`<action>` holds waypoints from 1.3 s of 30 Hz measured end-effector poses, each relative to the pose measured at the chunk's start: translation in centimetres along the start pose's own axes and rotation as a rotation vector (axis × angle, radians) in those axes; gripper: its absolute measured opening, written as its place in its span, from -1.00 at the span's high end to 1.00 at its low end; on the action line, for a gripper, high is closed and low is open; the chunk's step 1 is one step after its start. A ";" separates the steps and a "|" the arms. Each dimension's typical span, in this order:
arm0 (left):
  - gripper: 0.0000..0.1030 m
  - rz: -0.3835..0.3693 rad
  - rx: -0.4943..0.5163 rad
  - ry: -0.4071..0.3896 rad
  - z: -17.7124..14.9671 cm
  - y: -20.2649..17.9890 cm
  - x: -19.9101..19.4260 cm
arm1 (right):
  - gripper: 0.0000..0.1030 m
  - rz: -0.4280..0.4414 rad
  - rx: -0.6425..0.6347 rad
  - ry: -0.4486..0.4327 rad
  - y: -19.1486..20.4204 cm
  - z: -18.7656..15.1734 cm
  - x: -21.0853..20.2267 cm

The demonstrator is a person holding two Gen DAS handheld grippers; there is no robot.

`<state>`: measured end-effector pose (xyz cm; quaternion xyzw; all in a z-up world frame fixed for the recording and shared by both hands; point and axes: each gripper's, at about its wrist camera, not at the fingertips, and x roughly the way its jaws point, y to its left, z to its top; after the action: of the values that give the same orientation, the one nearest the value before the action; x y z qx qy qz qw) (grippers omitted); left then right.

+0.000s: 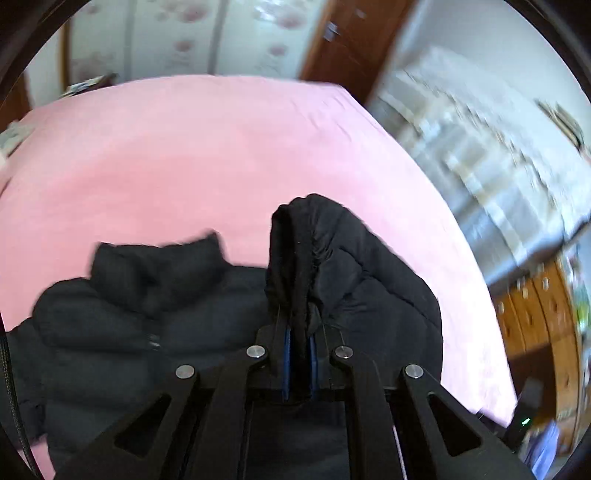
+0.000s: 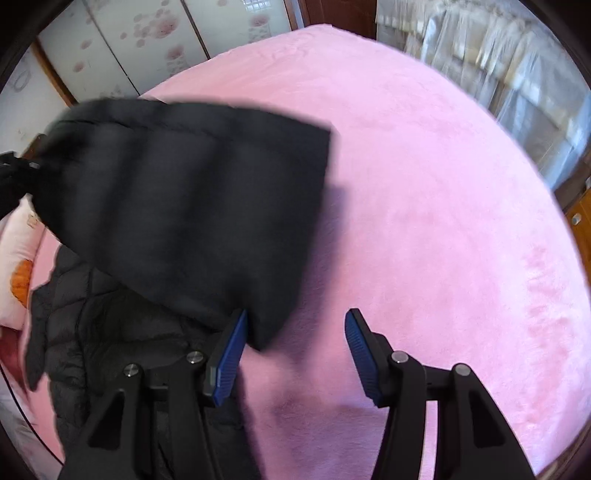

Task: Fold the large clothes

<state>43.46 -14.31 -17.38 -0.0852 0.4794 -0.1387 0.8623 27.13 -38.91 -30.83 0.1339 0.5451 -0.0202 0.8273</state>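
Note:
A black puffer jacket [image 1: 110, 332] lies on a pink bed cover [image 1: 184, 147]. My left gripper [image 1: 299, 332] is shut on a bunched fold of the jacket [image 1: 332, 251], which stands raised above the bed. In the right wrist view a quilted panel of the jacket [image 2: 184, 203] hangs lifted and blurred at the upper left. Its lower corner dips beside the left blue pad. My right gripper [image 2: 295, 325] is open over the bed cover [image 2: 443, 221], its pads not pressing on the cloth. The jacket's diamond-quilted lining [image 2: 110, 332] lies flat at the lower left.
Sliding wardrobe doors with a flower print [image 2: 147, 29] stand behind the bed. Pale curtains [image 2: 480, 55] hang to the right, and a wooden cabinet [image 1: 535, 314] stands past the bed's right edge. A printed pillow [image 2: 18, 277] lies at the left.

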 end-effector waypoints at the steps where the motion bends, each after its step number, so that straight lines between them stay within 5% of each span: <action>1: 0.90 0.022 -0.021 -0.010 0.3 0.8 -0.6 | -0.09 0.040 0.005 0.003 0.2 0.1 0.5; 7: 0.90 0.123 -0.120 -0.031 -0.9 6.2 -2.1 | -0.09 0.109 -0.115 -0.028 4.2 0.5 1.5; 17: 0.90 0.189 -0.328 -0.079 -4.2 15.8 -3.8 | -0.07 -0.050 -0.291 -0.010 9.0 0.6 6.8; 23: 0.90 0.274 -0.369 -0.026 -7.6 18.6 -3.3 | 0.59 -0.101 -0.326 -0.108 11.0 2.1 6.5; 25: 0.90 0.296 -0.387 0.009 -9.3 19.8 -2.6 | 0.62 -0.122 -0.370 -0.128 12.0 2.0 6.3; 34: 0.89 0.350 -0.464 0.162 -14.7 25.6 2.4 | 0.45 -0.098 -0.426 -0.009 11.8 0.6 6.8; 39: 0.88 0.289 -0.541 0.167 -14.7 27.7 2.2 | 0.20 0.060 -0.310 -0.022 10.0 1.2 3.3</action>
<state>36.45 10.98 -34.62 -0.2306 0.5752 0.1114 0.7769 31.32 -29.19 -31.37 0.0207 0.5285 0.0877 0.8441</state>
